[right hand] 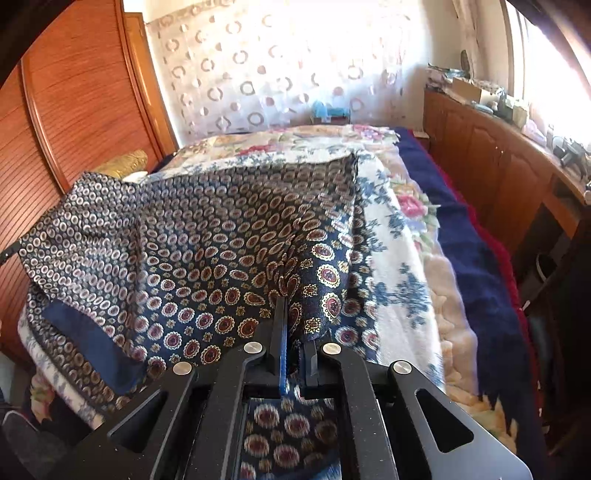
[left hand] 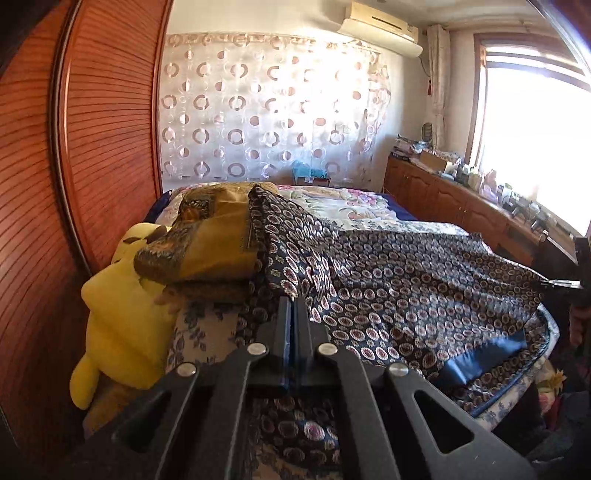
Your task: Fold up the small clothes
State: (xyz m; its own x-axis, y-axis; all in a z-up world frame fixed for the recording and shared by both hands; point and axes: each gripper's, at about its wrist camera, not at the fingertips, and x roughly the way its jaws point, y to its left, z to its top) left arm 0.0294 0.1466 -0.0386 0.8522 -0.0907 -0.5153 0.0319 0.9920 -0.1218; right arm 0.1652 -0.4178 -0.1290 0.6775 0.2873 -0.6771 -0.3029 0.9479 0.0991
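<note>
bed (right hand: pixel 402 258) below both grippers. left gripper (left hand: pixel 294 306) and right gripper (right hand: pixel 295 314) each clamped on a scarf (right hand: pixel 221 229) corner, stretching it taut, likely to fold.

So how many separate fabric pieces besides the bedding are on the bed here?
2: the navy patterned cloth stretched between both grippers, and a folded gold-brown cloth on the yellow plush toy at the bed's left. Others may be hidden.

Home bedroom — bed (right hand: pixel 399 258) with floral blanket, wooden wardrobe (left hand: pixel 92 147), wall air conditioner (left hand: pixel 380 27), curtained window (left hand: pixel 535 140).
</note>
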